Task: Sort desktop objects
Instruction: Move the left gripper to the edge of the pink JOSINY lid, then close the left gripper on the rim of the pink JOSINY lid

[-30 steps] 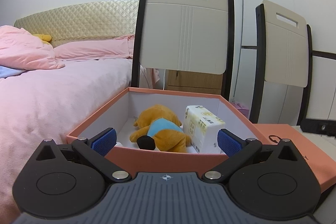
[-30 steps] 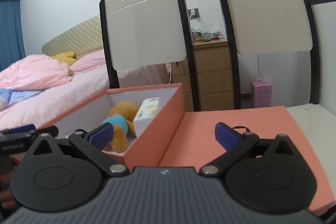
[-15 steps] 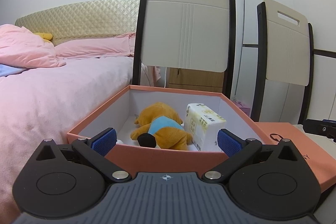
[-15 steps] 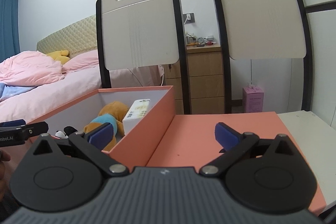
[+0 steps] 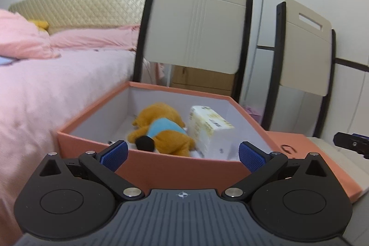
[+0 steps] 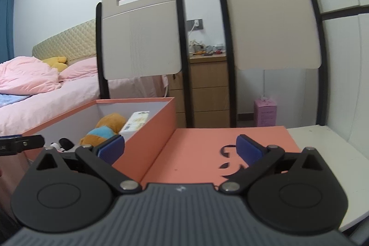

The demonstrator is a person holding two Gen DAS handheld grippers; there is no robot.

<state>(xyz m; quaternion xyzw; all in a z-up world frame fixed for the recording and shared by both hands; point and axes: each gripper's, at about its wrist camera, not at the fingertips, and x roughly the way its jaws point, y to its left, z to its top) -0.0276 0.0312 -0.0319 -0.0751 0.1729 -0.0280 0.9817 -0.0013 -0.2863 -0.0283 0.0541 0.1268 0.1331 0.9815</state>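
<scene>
We see the open orange box [image 5: 147, 160] on the tabletop [image 6: 327, 149], holding a brown plush toy [image 5: 161, 128] in a blue shirt lying beside a white tissue pack [image 5: 207, 128]. Its orange lid [image 6: 207, 144] lies flat just right of it. Our left hand-held gripper [image 5: 182, 153] and right hand-held gripper [image 6: 180, 146] both stand spread wide, empty.
</scene>
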